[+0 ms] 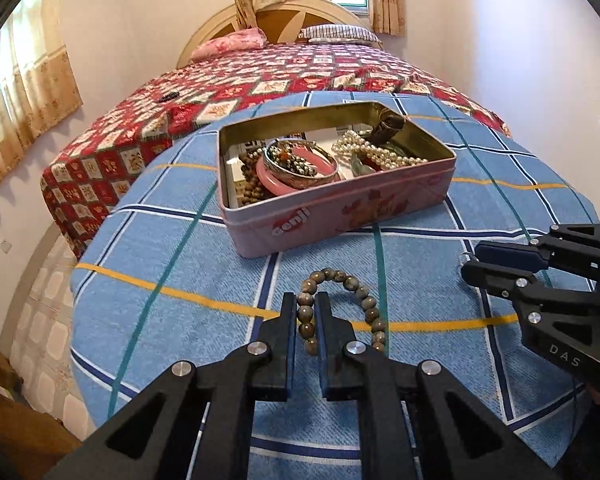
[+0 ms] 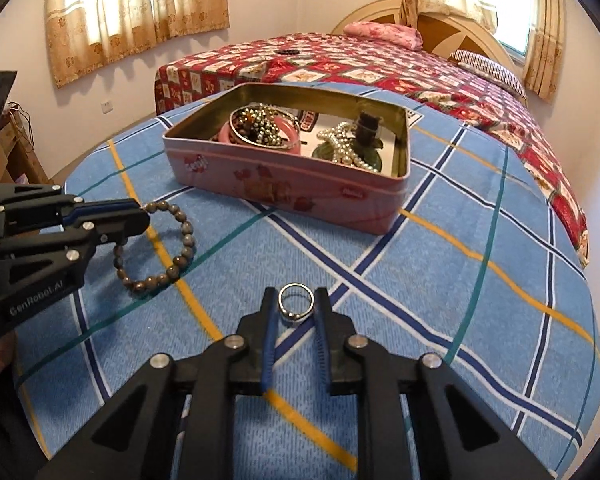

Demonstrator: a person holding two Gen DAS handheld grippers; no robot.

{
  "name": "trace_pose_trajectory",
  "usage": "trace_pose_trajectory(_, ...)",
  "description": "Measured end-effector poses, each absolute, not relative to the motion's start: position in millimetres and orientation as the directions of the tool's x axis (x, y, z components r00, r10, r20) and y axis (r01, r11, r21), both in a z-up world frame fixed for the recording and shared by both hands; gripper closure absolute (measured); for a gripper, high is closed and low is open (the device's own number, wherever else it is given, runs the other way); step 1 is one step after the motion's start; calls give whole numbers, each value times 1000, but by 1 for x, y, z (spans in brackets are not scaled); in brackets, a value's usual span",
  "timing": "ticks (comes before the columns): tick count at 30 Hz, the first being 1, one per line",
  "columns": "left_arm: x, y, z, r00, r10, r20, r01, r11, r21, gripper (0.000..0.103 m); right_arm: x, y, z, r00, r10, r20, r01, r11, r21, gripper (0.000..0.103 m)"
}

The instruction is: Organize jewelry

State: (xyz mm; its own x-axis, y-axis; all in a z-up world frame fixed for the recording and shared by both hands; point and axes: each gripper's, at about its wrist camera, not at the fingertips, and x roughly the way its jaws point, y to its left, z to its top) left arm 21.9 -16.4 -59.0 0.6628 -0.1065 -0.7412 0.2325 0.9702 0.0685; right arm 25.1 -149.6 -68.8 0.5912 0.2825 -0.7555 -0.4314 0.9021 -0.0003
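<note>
Right, nearest to us, the left gripper is clamped on one side of the bead bracelet, pads pinching the strand while the rest of the loop drapes onto the blue checked blanket near its front edge. That bracelet looks like stone or wood beads on a cord: floppy, a little weighty, and likely to swing once lifted. Gripping across the beads, as here, seems sound, though round beads can roll out of flat pads.

Just beside it, toward the blanket's right, the right gripper has its jaws drawn in close around the silver ring, each pad at one side of the band. Whether the ring is truly lifted or resting on the cloth, I cannot tell. It's a stiff, light, slick little thing with a small bump at its lower edge; squeezed across its width it could pop out sideways, so a gentle, centred pinch is the safer bet.

Further back, in the middle of the blanket, sits the pink tin, lid off and already holding a pink bangle, a pearl strand and darker beads. Plenty of clutter in there, so both pieces want lowering in, not dropping.

Beyond that, the red patterned bedspread runs to the headboard.
</note>
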Motion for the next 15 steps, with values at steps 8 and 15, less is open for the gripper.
trace_pose_trajectory(8,17,-15,-51,684,-101,-722,220,973,72,95,18,-152,-55,638,292,-712,-426,905,-10,83)
trace_pose_trajectory(15,12,-14,-36,716,-101,-691,210,975,75,95,15,-152,-44,669,297,-682,-420,907,-17,83)
